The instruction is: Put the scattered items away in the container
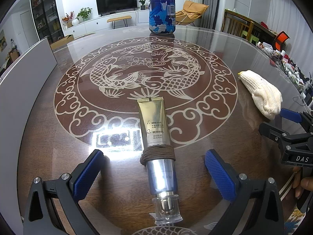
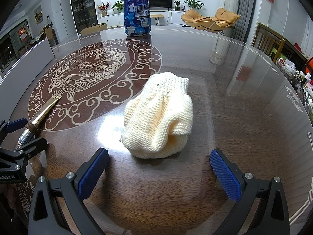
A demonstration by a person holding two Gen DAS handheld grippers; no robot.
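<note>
My left gripper (image 1: pixel 153 168) stands wide open, its blue pads on either side of the gold tube (image 1: pixel 154 131) without touching it. The tube lies flat on the table (image 1: pixel 225 45), clear cap towards me, crimped end pointing away over the carp pattern (image 1: pixel 144 74), with a brown cord (image 1: pixel 157 153) wound round it where gold meets silver. Only this view lets me read the tube's printed face and see the cap.

My right gripper (image 2: pixel 159 171) is also fully open, holding nothing, with the cream knitted glove (image 2: pixel 159 117) bunched on the table just ahead of the pads and clear of both. This view shows the glove's knit and folded cuff closely; from the left wrist the same glove (image 1: pixel 261 92) is a small heap off to the right, with a yellow edge at its far end that the right camera does not show.

Each camera catches the other gripper at its edge: the right gripper (image 1: pixel 289 117) at the left view's right margin, the left gripper (image 2: pixel 13 125) at the right view's left margin, beside the tube (image 2: pixel 42 112) seen edge-on.

The blue patterned cylinder (image 1: pixel 162 5) stands upright at the far side of the table in both views (image 2: pixel 137 9); its top is cut off, so I cannot tell if it is open. A grey panel (image 1: pixel 21 74) sits at the left.
</note>
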